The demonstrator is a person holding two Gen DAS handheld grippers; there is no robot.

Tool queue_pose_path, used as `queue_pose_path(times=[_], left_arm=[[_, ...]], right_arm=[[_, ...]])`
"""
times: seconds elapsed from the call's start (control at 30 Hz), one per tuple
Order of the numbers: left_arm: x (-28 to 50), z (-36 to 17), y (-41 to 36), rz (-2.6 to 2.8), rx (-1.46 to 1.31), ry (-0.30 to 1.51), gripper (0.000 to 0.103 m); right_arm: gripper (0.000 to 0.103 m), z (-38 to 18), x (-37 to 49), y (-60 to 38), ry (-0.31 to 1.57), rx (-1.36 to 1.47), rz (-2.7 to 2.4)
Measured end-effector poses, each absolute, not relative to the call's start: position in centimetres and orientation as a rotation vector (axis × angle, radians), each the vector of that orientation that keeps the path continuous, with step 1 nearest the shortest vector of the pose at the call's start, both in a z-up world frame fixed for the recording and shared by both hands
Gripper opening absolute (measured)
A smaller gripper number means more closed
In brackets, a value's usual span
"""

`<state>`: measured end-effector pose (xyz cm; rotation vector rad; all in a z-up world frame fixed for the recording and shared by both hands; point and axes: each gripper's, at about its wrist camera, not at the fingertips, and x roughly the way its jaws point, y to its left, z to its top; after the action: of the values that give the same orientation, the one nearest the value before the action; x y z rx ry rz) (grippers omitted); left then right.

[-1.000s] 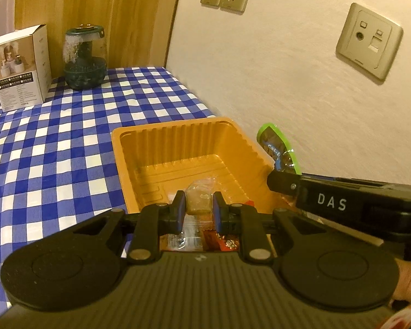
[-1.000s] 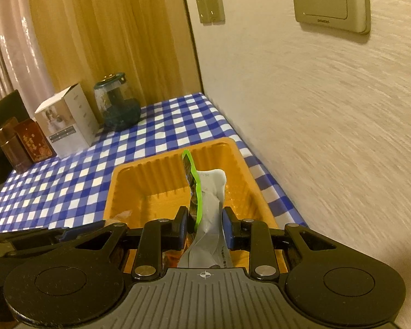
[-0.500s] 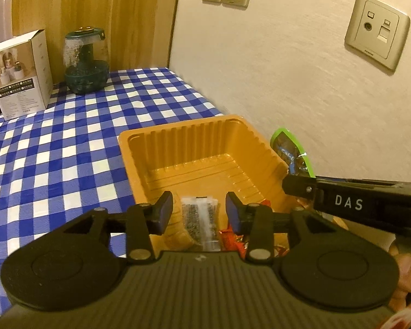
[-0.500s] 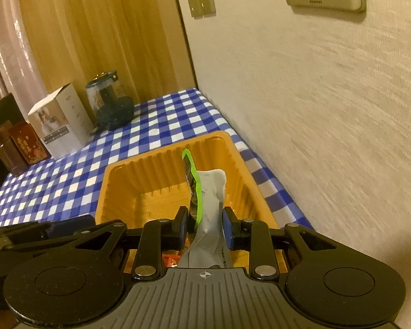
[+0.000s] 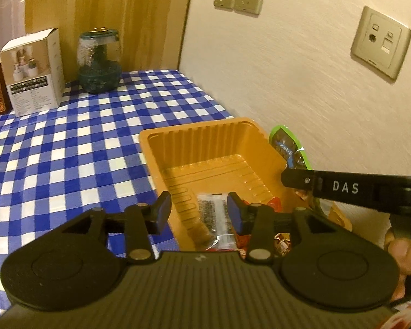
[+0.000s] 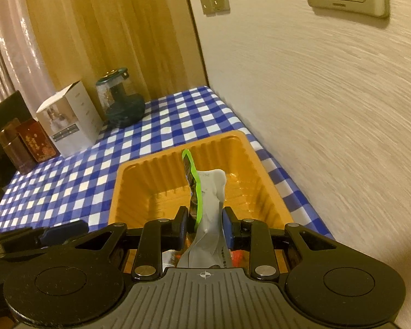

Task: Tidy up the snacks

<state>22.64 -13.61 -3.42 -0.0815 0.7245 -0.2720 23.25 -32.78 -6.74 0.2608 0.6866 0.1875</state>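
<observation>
Clear snack packet (image 5: 215,220) dropped from left tongs (image 5: 199,211), just opened.

the desk (image 5: 68,148) wears a blue-and-white checked cloth and runs up against a pale wall on the right and a wooden panel at the back. an orange plastic tray (image 5: 161,164) with ribbed walls sits on the cloth near the wall edge. at the far end stand three things in a loose row – a dark green glass jar (image 5: 99,63) near the wooden panel, a white carton (image 5: 33,74) just beside it, and dark red-brown boxes (image 6: 24,148) further left, close to the carton.
</observation>
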Motion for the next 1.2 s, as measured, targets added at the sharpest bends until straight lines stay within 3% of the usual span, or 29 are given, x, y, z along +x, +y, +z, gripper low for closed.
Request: queue_pose_path(times=[0.13,0.17,0.2,0.23,0.73,1.07,1.2], left_arm=[[22.3,-3.4,-12.8,-0.257,-0.083,0.724,0.044],[22.2,-3.4,-12.6,-0.254,-0.083,0.726,0.044],[22.1,-3.4,-12.4,-0.254,-0.083,0.727,0.046],[21.9,-3.5,-12.2,-0.255,-0.081,0.724,0.049],[19.1,-2.5,-11.5,-0.245,-0.086,0.727,0.092],[16.7,-0.3,-10.7,-0.21,-0.078,0.72,0.103],[15.2,0.8,-9.9,-0.202,-0.091,0.7,0.103]], right_arm=[[0.032,-7.3,24.0,-32.9,0.7,0.331,0.242],[0.039,-7.4,23.9,-33.0,0.689,0.35,0.243],[0.063,-7.4,23.8,-33.1,0.674,0.363,0.23],[0.076,-7.4,23.5,-33.3,0.658,0.374,0.211],[0.076,-7.0,20.3,-34.6,0.687,0.386,0.149],[0.076,-4.9,17.4,-33.8,0.694,0.343,0.155],[0.088,-3.9,15.6,-32.9,0.686,0.315,0.152]])
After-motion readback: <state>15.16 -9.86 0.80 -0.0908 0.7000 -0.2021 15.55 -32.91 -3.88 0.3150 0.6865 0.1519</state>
